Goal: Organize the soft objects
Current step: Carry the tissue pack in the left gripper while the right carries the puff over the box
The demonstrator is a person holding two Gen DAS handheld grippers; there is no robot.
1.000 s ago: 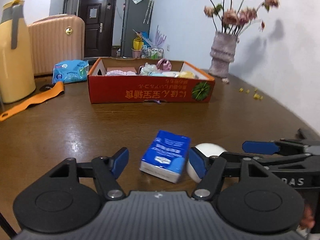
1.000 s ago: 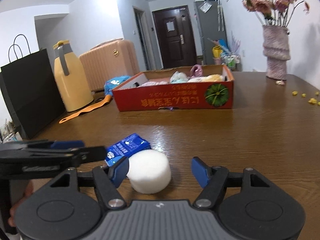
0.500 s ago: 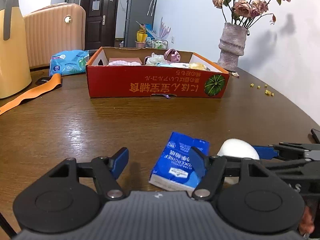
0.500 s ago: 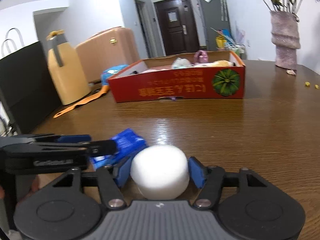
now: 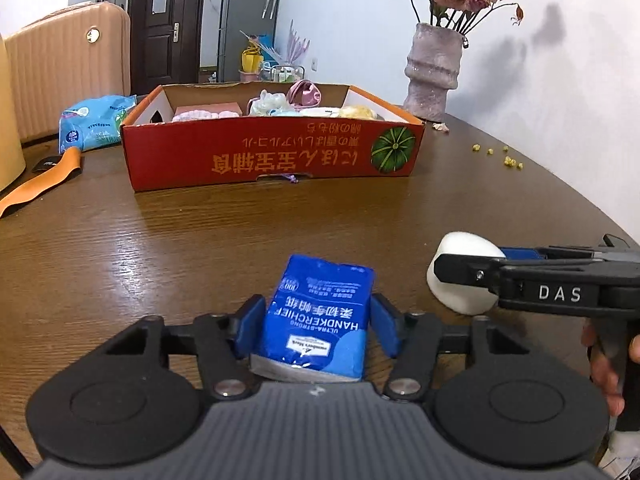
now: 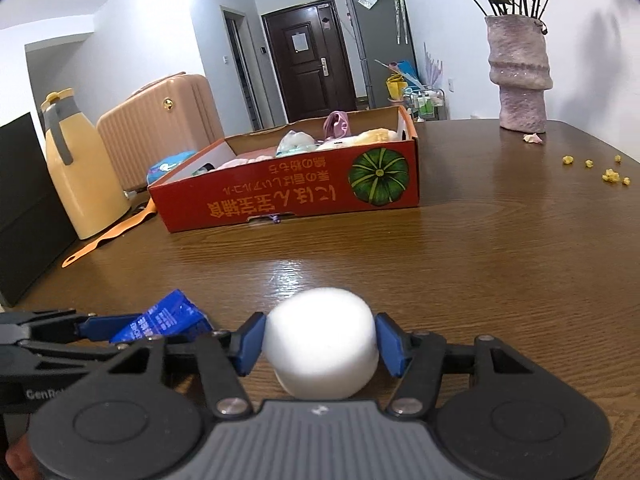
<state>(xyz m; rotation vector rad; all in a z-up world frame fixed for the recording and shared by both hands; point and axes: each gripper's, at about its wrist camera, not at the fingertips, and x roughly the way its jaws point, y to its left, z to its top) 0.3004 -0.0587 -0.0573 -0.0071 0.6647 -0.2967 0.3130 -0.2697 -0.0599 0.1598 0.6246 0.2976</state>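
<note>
My left fingers are closing on the blue plastic-wrapped handkerchief pack; my right fingers clench the white foam cylinder, both low over the brown wooden counter.

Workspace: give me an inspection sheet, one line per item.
Surface: brown wooden table, glossy.
Job's things: blue tissue pack and white foam roll at the near edge; red box farther back already holds soft items.
Clutter: orange strap, yellow crumbs, blue wipes pack.
Grippers: left gripper closing, pads at the tissue pack's sides; right gripper shut on the foam roll.
Cables: nothing seen.
Surroundings: vase of flowers, yellow jug, suitcase, black bag, dark door.
</note>
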